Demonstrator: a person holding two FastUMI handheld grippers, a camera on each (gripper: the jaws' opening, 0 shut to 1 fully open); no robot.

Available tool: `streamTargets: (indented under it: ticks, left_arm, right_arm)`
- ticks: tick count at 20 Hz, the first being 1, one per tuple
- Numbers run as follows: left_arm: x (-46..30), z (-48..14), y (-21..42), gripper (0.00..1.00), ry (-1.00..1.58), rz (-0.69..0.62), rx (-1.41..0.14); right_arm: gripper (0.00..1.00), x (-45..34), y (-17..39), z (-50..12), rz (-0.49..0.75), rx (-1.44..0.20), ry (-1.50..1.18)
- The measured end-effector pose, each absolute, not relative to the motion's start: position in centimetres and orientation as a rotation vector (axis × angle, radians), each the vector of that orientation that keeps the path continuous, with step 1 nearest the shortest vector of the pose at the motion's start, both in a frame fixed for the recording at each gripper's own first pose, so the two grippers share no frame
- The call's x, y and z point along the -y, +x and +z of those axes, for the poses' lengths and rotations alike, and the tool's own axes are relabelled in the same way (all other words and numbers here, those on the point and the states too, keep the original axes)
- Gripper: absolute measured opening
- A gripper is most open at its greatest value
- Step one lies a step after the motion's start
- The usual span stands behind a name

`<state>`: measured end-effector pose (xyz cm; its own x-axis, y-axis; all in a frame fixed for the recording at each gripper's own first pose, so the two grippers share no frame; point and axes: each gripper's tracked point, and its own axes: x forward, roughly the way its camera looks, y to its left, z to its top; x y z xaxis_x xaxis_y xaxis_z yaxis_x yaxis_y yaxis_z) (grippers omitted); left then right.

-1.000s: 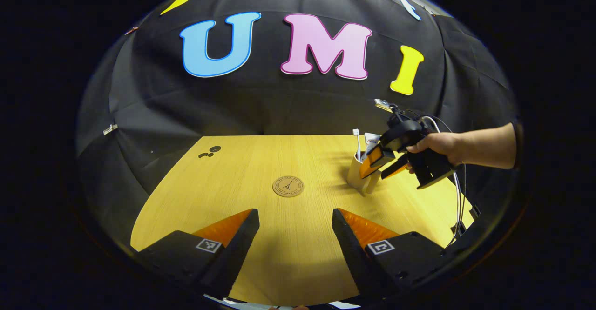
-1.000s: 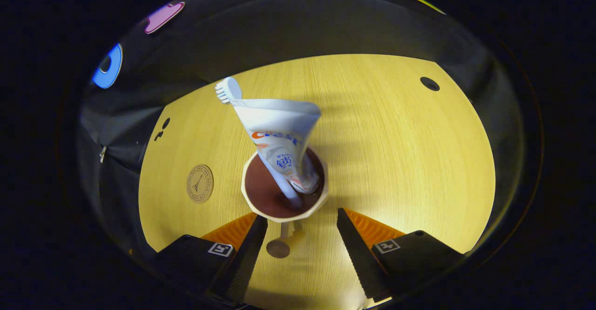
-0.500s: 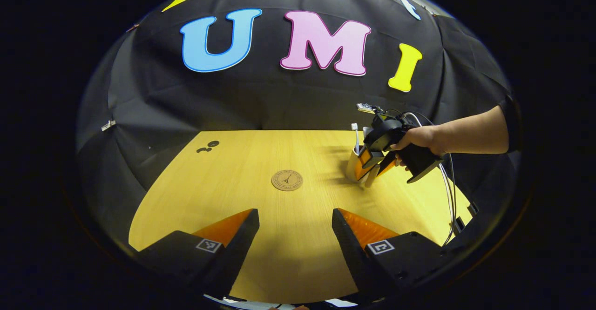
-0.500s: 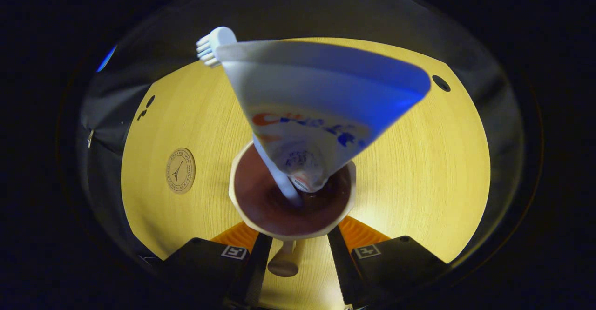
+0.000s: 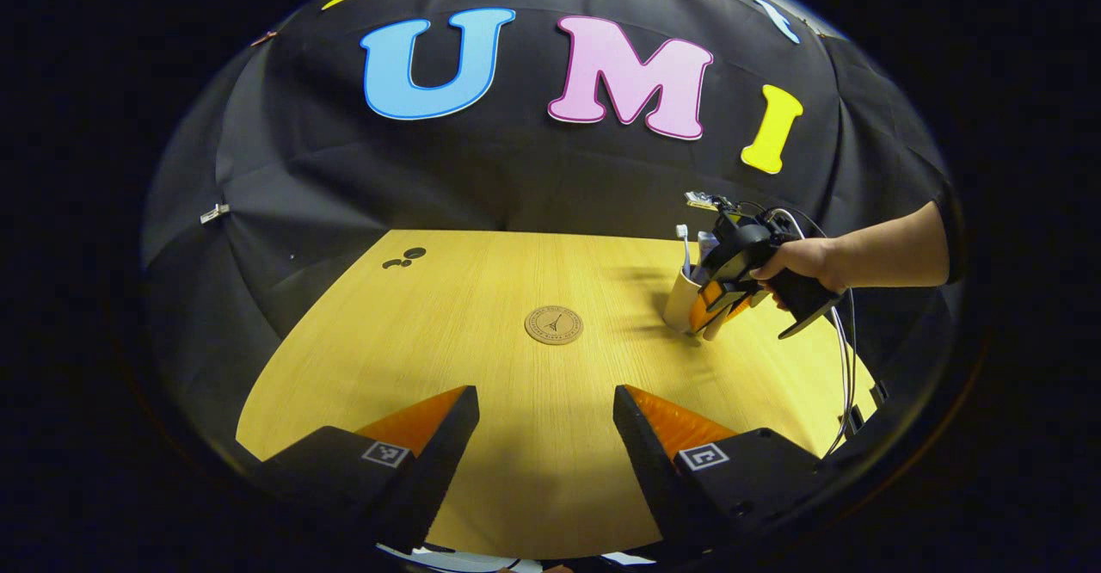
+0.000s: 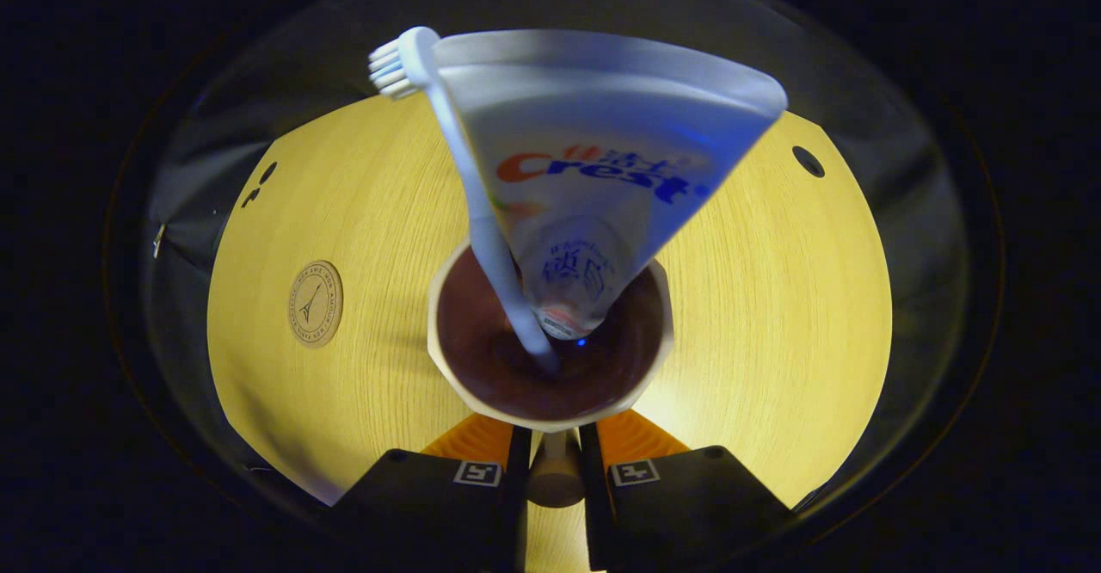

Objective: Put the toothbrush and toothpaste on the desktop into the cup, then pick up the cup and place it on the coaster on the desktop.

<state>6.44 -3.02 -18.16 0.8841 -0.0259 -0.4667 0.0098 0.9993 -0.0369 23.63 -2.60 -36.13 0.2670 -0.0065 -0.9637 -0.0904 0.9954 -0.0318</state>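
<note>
A cream cup [image 6: 550, 358] with a brown inside stands on the wooden table [image 6: 774, 298]. In it lean a white toothbrush [image 6: 469, 203] and a white toothpaste tube [image 6: 602, 169]. My right gripper [image 6: 555, 444] is shut on the cup's handle [image 6: 555, 474], one finger on each side. In the left gripper view the cup [image 5: 682, 302] stands at the table's right, with the right gripper [image 5: 721, 302] at its side. The round cork coaster [image 5: 554, 325] lies mid-table, left of the cup, and sits bare [image 6: 315, 304]. My left gripper [image 5: 542, 405] hangs open over the near edge, holding nothing.
A hand and bare forearm [image 5: 860, 255] hold the right gripper, with cables [image 5: 847, 358] trailing down by the table's right edge. Small dark holes mark the table top at the far left [image 5: 404, 259] and near the far right [image 6: 808, 161].
The right gripper came down to the cup and its fingers closed from wide open onto the handle. The left gripper stayed open, its view shifting slightly.
</note>
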Motion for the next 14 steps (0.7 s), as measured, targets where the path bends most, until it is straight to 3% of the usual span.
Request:
streamTargets:
  ticks: [3,5,14]
  left_arm:
    - [2.9,-18.6,6.4,0.98,-0.008,-0.017,-0.490]
    - [3.0,-18.8,6.2,0.98,-0.003,-0.017,-0.492]
    - [3.3,-19.1,6.1,0.98,-0.022,-0.021,-0.498]
  right_arm:
    - [0.36,2.7,23.6,-36.0,0.051,-1.288,-0.096]
    - [0.30,2.5,23.5,-35.9,0.046,-1.280,-0.100]
    - [0.28,1.3,24.0,-34.1,0.087,-1.234,-0.102]
